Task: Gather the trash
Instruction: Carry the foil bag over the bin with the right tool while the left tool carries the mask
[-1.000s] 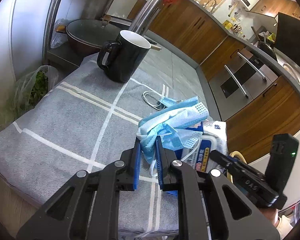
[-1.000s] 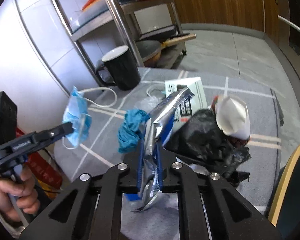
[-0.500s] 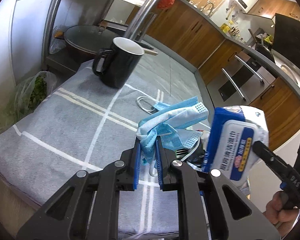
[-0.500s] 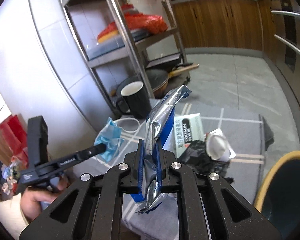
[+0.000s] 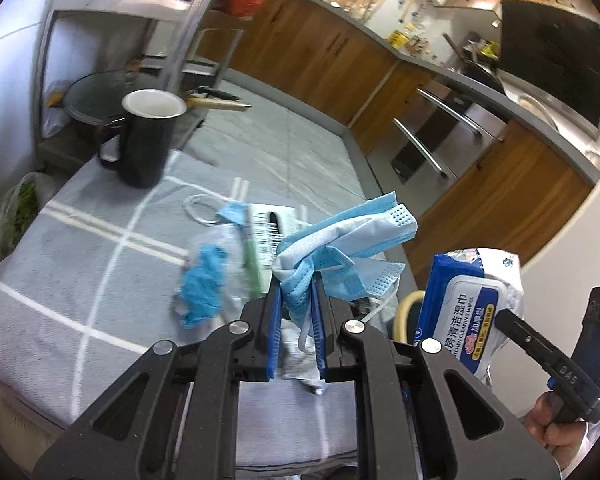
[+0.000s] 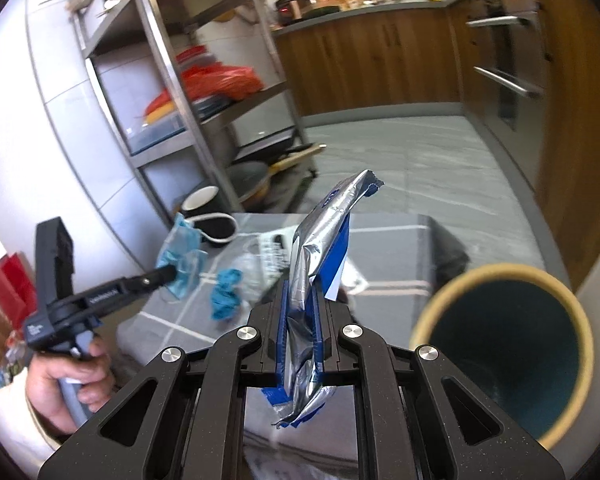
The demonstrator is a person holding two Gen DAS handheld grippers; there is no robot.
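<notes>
My left gripper (image 5: 296, 304) is shut on a crumpled blue face mask (image 5: 342, 240), lifted above the grey checked table (image 5: 80, 248). My right gripper (image 6: 300, 312) is shut on a blue and silver wet-wipes pack (image 6: 324, 240), held up beside a round bin (image 6: 504, 348) with a tan rim and dark teal inside, at lower right. In the left wrist view the same wipes pack (image 5: 464, 316) shows at the right. On the table lie a blue glove (image 5: 204, 280), another mask (image 5: 228, 212) and a printed wrapper (image 5: 272, 228).
A black mug (image 5: 144, 140) stands at the table's far side. Behind it is a steel rack (image 6: 188, 92) with a pan (image 5: 92, 100) low down. Wooden cabinets (image 5: 332, 64) and grey floor lie beyond. A hand (image 6: 64, 376) grips the left tool.
Both grippers rose and pulled back from the table with their loads. The right one swung toward the bin, which now fills its lower right. The black bag and paper cup left its view.
</notes>
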